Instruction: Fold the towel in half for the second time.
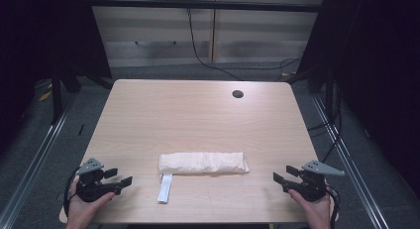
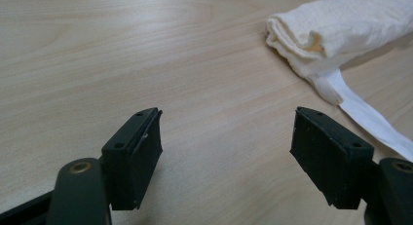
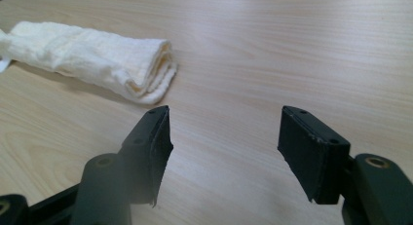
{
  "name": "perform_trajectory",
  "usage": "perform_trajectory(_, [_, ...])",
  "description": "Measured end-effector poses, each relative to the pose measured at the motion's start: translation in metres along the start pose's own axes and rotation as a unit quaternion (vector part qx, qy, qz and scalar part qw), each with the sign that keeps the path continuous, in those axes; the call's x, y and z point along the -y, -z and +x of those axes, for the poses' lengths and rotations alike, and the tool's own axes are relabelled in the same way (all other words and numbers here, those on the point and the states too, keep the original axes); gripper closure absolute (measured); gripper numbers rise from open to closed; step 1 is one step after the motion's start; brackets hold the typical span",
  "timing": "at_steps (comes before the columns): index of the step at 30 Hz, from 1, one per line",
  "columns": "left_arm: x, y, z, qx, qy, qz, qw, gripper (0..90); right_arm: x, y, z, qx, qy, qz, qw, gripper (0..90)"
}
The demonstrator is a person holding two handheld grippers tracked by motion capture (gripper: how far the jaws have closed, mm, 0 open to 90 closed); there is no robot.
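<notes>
Holding my left gripper [image 1: 119, 181] at the lower left of the high view, I have its jaws spread wide with nothing between them, only bare table [image 1: 198, 115] under the gap. My right gripper [image 1: 283, 176] sits at the lower right, its jaws likewise parted and empty. Both hands [image 1: 84, 209] are cut off by the bottom edge of that frame, so my forearms are hidden; each hand wraps the gripper body from below, jaws aimed inward toward the middle of the table. Between the two grippers, well apart from both, lies the rolled white towel [image 1: 203, 162], low and centre in the high view, its long axis running left to right across the frame. In my left gripper view the roll [image 2: 336, 32] sits at the upper right, its far end cut off by the frame edge, the folded near end facing me. A flat white strip [image 1: 165, 188] trails from under the towel's left end toward the bottom of the high view; where it joins the cloth is hard to make out. In my right gripper view the towel [image 3: 92, 57] lies at the upper left, its layered end toward my jaws.
</notes>
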State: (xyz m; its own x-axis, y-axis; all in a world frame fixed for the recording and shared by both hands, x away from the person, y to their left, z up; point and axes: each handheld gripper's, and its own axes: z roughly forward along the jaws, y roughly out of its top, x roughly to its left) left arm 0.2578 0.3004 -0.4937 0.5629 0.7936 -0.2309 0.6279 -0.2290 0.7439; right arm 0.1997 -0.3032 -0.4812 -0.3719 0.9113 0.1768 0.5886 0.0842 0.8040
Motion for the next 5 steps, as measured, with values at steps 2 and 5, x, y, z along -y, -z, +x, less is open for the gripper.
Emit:
perform_trajectory(2, [0.0001, -0.0022, 0.0011, -0.012, -0.006, 0.007, 0.9999, 26.2, 0.0015, -0.0023, -0.002, 0.009, -0.004, 0.004, 0.9999, 35.3])
perform_trajectory(5, [-0.0007, -0.0042, -0.0016, -0.011, -0.01, 0.009, 0.9999, 26.0, 0.001, -0.0048, -0.0031, 0.022, -0.002, 0.004, 0.9998, 33.8])
